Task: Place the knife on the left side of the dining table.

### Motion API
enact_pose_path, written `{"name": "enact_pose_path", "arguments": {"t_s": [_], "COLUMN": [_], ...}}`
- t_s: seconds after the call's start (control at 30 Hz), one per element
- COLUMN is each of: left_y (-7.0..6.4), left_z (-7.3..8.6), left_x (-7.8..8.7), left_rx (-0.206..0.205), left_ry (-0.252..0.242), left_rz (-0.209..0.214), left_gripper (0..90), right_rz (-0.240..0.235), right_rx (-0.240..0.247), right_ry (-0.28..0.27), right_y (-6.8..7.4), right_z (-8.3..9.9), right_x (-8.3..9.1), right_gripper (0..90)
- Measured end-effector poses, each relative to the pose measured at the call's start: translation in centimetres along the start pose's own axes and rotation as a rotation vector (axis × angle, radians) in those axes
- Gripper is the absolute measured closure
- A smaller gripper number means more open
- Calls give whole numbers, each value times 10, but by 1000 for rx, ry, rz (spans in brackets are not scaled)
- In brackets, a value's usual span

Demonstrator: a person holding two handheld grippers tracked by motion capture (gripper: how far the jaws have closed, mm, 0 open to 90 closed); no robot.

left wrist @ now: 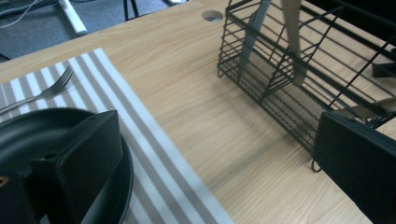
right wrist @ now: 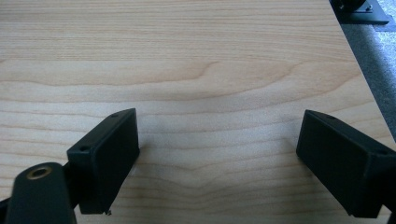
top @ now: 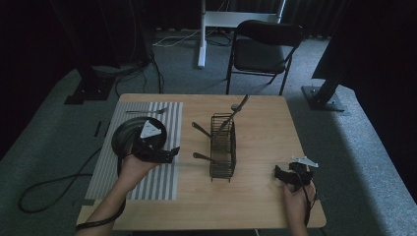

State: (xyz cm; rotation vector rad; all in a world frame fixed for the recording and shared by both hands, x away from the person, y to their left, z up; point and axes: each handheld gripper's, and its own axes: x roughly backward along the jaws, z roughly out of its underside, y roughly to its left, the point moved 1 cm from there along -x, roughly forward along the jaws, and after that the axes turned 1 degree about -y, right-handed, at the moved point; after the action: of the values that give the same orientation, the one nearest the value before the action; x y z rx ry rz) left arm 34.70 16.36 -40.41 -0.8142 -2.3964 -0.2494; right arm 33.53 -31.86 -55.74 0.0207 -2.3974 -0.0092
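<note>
Dim high view; gripper views brighter, sharp.

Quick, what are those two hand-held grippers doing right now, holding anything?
Left hand-held gripper: open, holding nothing, over the black plate's edge.
Right hand-held gripper: open, holding nothing.

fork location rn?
High view: the fork lies on the striped placemat at the table's far left, just beyond the black plate.

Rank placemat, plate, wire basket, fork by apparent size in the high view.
1. Striped placemat, clearly largest.
2-3. Black plate and wire basket: similar extent, not ranking them.
4. Fork, smallest, thin sliver at the placemat's far edge.
</note>
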Motion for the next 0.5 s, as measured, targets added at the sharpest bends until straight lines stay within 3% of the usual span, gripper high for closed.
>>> {"name": "enact_pose_path", "arguments": {"t_s": [0.5], "left_y": [-11], "left_z": [-29], "left_x": [-11], "left_rx": [-25], "left_ry": [-15], "left_rz": [25], "left_gripper": [21], "right_rz": [0], "right_rx": [0], "right_ry": [-2], "right_y": [0], "right_z": [0], "right_x": [0], "right_gripper": [121]}}
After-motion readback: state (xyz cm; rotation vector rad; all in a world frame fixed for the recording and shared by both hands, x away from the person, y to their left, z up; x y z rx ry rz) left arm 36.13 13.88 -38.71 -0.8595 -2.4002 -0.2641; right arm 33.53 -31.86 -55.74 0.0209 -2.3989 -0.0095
